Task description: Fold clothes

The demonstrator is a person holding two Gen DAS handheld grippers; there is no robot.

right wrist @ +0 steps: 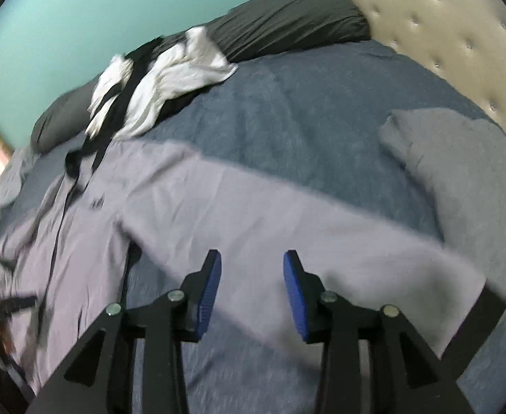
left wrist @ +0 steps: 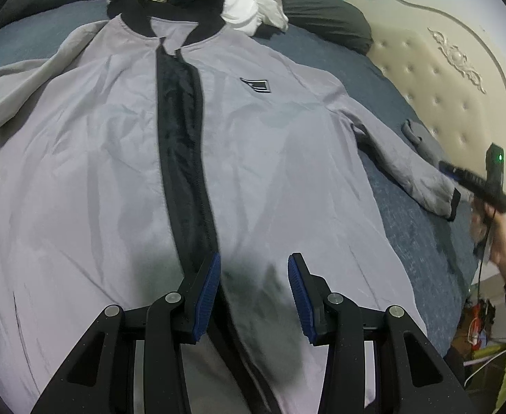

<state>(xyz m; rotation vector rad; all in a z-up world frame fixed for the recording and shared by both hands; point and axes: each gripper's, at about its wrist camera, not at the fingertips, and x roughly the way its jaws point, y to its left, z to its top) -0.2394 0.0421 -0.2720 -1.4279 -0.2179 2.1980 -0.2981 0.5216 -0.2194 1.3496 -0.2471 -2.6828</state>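
While you've got the left gripper (left wrist: 254, 262) hovering over the hem end of the grey jacket (left wrist: 97, 158), its blue pads (left wrist: 207, 296) sit partly apart with nothing pinched between them, just fabric underneath. That jacket lies flat, front up, on the blue bedspread (left wrist: 390, 207), with the black zipper strip (left wrist: 180, 131) running from right by your left pad up to the black collar (left wrist: 134, 22). A small logo badge (left wrist: 255, 86) sits to the right of the strip, up toward the chest.

Your right gripper (right wrist: 252, 260) is over the stretched-out sleeve (right wrist: 253, 207), jaws partly open and holding nothing; the view there is blurry. In the left wrist view you can see it out at the sleeve cuff (left wrist: 454, 203), gripped in your hand (left wrist: 490, 238).

Just past the sleeve there's a folded grey item (right wrist: 459, 172) lying on the bedspread near the cream tufted headboard (right wrist: 442, 20). Further back, a rumpled pile of white and black clothes (right wrist: 170, 76) sits beyond the collar, leaning on a dark grey pillow (right wrist: 287, 20), with the teal wall (right wrist: 115, 7) behind it.
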